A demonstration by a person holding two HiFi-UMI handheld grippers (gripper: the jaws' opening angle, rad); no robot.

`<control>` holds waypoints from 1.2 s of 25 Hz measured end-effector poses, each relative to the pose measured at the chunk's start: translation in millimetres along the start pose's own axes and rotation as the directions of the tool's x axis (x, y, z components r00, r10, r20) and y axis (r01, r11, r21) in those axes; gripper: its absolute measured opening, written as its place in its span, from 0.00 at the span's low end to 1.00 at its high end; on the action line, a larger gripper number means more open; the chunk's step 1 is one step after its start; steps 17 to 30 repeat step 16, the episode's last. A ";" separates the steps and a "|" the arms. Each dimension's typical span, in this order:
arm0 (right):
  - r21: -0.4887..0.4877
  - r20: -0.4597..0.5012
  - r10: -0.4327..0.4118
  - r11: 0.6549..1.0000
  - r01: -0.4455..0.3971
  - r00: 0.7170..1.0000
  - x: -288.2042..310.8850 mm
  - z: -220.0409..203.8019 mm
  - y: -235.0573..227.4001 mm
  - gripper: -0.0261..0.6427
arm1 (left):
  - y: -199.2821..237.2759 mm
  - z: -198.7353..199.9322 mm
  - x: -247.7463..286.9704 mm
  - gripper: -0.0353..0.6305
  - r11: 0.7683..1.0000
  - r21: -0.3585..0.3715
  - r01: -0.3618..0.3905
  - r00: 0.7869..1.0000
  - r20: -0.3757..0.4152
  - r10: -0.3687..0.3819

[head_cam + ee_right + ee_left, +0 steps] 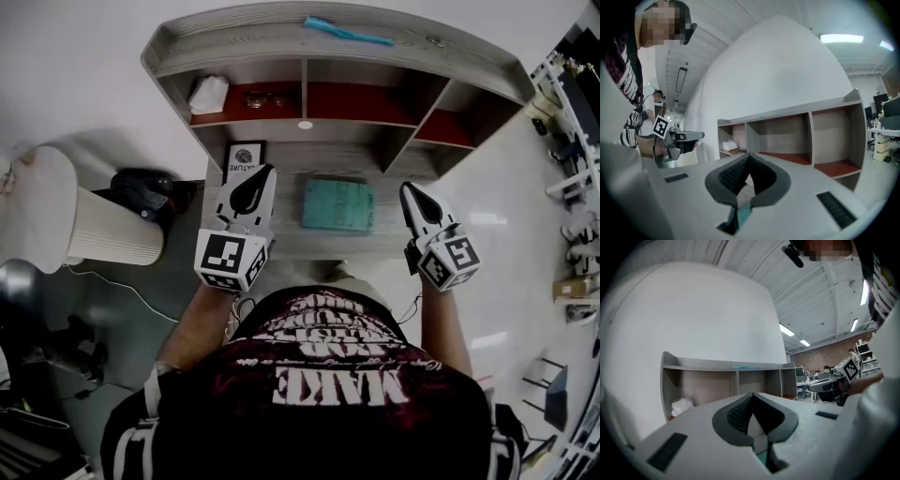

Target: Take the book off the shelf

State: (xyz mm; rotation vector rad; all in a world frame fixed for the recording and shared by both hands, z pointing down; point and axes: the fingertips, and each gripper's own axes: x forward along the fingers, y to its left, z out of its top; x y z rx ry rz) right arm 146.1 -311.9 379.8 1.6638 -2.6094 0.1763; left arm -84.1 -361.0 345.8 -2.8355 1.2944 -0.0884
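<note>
My left gripper (255,184) and right gripper (412,199) were both closed, empty — the book (337,204) lay flat on the shelf's (187,42) lower board between them, apparently not yet taken.

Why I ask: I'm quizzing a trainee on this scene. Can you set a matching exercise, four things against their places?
Things:
1. teal book
2. white bundle
3. teal stick
4. glasses

Places:
A. on the very top of the shelf
B. upper left compartment, at its left end
C. lying flat on the broad board nearest the person
D. upper left compartment, towards its right side

Pairs: 1-C, 2-B, 3-A, 4-D
</note>
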 end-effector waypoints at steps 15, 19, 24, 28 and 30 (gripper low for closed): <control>-0.037 -0.030 0.077 0.996 -0.078 0.997 6.7 12.4 40.6 0.04 | 15.4 24.6 -3.4 0.06 0.999 -0.018 -0.034 0.998 0.045 0.035; -0.036 -0.030 0.079 0.996 -0.080 0.996 5.6 12.6 40.3 0.04 | 13.8 23.2 -3.1 0.06 0.999 -0.020 -0.034 0.999 0.041 0.035; -0.036 -0.030 0.079 0.996 -0.080 0.996 5.6 12.6 40.3 0.04 | 13.8 23.2 -3.1 0.06 0.999 -0.020 -0.034 0.999 0.041 0.035; -0.036 -0.030 0.079 0.996 -0.080 0.996 5.6 12.6 40.3 0.04 | 13.8 23.2 -3.1 0.06 0.999 -0.020 -0.034 0.999 0.041 0.035; -0.036 -0.030 0.079 0.996 -0.080 0.996 5.6 12.6 40.3 0.04 | 13.8 23.2 -3.1 0.06 0.999 -0.020 -0.034 0.999 0.041 0.035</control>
